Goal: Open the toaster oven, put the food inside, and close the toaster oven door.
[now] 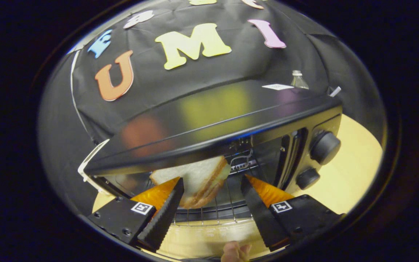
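The black toaster oven stands right in front of me with its cavity open. A sandwich of white bread with a brown crust lies tilted on the wire rack inside. My gripper is open, its fingertips at the mouth of the oven. The sandwich sits just ahead of the fingers, close to the left one, and a wide gap separates it from the right one. The oven's door cannot be made out clearly below the rack.
Two black knobs sit on the oven's right front panel. A clear bottle stands behind the oven. The oven rests on a pale yellow table. A person's fingers show below the gripper.
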The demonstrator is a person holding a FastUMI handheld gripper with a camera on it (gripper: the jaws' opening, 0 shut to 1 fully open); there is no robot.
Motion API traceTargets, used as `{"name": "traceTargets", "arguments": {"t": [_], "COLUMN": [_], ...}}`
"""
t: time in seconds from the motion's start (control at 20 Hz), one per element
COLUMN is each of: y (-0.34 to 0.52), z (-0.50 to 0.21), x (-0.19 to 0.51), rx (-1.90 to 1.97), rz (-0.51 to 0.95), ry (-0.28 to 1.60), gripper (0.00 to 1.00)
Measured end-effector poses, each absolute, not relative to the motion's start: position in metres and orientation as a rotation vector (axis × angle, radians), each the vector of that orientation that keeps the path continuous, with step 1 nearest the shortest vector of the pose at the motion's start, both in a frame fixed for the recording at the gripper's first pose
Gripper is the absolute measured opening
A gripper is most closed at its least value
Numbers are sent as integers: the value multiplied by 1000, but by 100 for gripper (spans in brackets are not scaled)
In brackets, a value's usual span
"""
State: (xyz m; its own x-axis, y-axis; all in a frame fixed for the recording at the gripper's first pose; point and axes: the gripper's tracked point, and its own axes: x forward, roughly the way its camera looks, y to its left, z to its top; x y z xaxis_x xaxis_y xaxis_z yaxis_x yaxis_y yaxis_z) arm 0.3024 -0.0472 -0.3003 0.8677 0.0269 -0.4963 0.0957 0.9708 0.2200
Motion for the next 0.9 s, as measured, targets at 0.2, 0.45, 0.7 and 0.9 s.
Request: {"name": "traceTargets", "arguments": {"t": [0.2, 0.45, 0.7, 0.9], "y": [-35, -25, -36, -35], "z": [-294, -318, -340, -343], "x": [258, 190, 142, 127], "rx": [150, 157, 208, 103], "rz": [15, 34, -26, -34], "ry": [496, 500, 467, 464], "gripper": [100, 100, 100, 100]}}
